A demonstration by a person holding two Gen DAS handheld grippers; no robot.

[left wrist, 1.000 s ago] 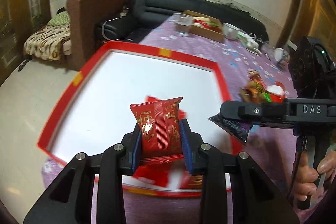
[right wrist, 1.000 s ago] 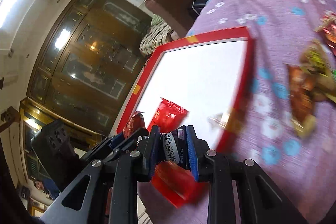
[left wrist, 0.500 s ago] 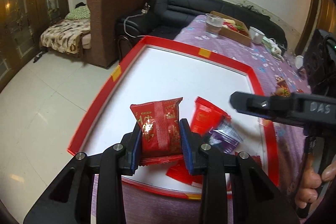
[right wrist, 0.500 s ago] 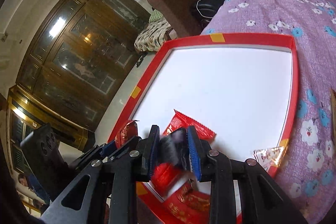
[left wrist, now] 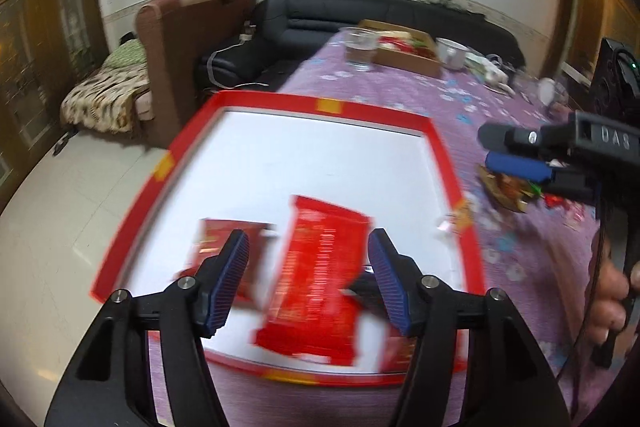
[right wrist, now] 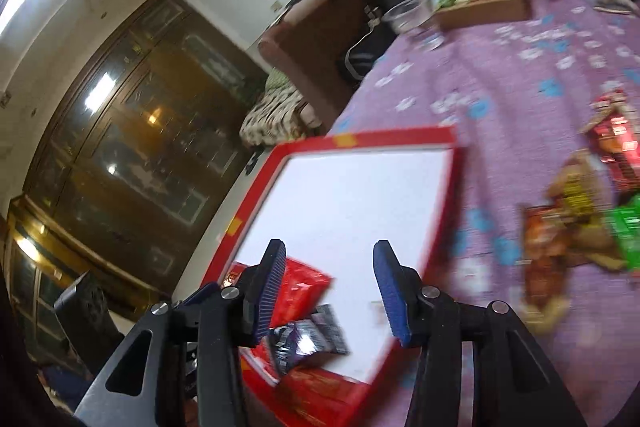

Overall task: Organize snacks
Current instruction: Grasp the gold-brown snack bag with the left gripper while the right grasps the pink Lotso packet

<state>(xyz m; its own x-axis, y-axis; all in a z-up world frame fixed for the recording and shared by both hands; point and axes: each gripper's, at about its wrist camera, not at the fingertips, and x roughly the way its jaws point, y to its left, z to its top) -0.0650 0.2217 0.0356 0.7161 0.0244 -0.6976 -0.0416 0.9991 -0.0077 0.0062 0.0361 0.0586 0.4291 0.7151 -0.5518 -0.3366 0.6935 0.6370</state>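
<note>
Two grippers, left gripper (left wrist: 308, 277) and right gripper (right wrist: 330, 291), are opening empty over the tray's (left wrist: 384, 113) near edge, where we judge the light, crinkly red packet (left wrist: 316, 283) best pinched across its flat middle.

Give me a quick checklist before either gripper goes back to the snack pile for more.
1. Left gripper let go: ok, fingers opening, red packet between them but untouched.
2. Right gripper empty: ok, fingers opening, nothing between them.
3. Dark packet inside the red tray: ok.
4. Red packet lying flat in the tray: cannot tell, blurred.
5. Snacks left on the purple cloth: ok, a pile beside the tray.
</note>
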